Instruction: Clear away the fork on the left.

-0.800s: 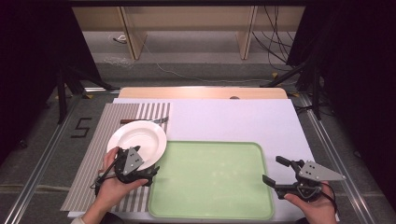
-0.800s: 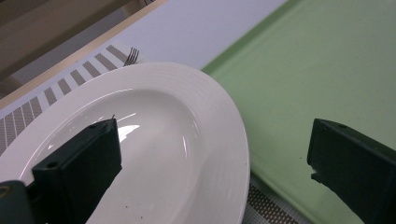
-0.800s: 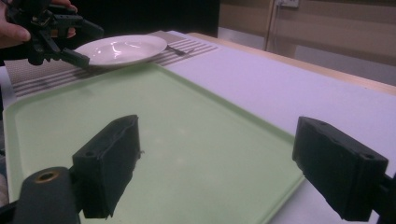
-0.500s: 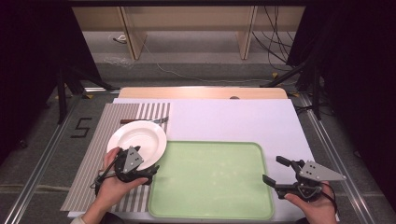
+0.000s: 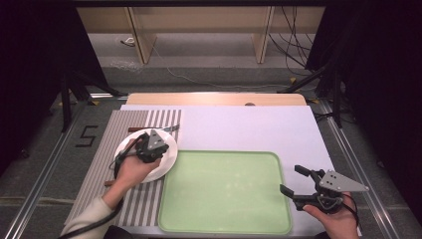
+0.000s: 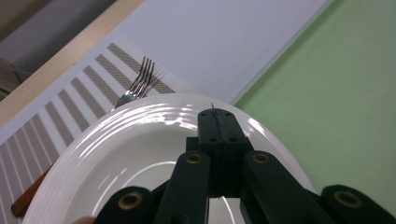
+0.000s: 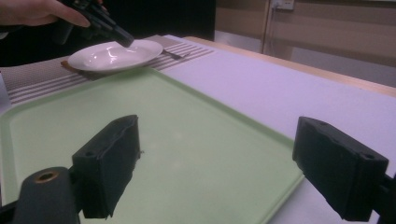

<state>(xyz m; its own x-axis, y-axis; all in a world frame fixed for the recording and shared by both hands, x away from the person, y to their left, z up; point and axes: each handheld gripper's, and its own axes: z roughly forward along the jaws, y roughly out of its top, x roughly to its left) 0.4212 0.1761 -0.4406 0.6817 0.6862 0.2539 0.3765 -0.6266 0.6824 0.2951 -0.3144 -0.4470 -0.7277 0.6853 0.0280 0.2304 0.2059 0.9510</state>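
From the high view, the bench [image 5: 249,124] carries a white sheet, a striped mat [image 5: 109,149] along its left edge and a green tray [image 5: 224,194] at the middle of the near edge. A white plate [image 5: 166,149] sits on the mat, its right rim touching or just overlapping the tray's left edge. A fork [image 5: 171,128] lies just beyond the plate, toward the far edge. The left hand [image 5: 130,172] holds the left claw [image 5: 155,155] over the plate. The right hand [image 5: 334,219] holds the right claw [image 5: 291,180] at the near right corner, beside the tray's right edge, jaws spread.

In the left gripper view, the left claw [image 6: 219,122] is clenched, its jaws pressed flat together with nothing between them, poised over the plate [image 6: 116,140] near its far rim. The fork's [image 6: 140,81] tines show past the rim on the mat [image 6: 70,107], the tray [image 6: 345,93] to the right.

In the right gripper view, the right claw [image 7: 219,163] is released, jaws wide apart, empty, above the tray [image 7: 187,140]. Farther off, the left claw [image 7: 122,37] tips down over the plate [image 7: 114,55].
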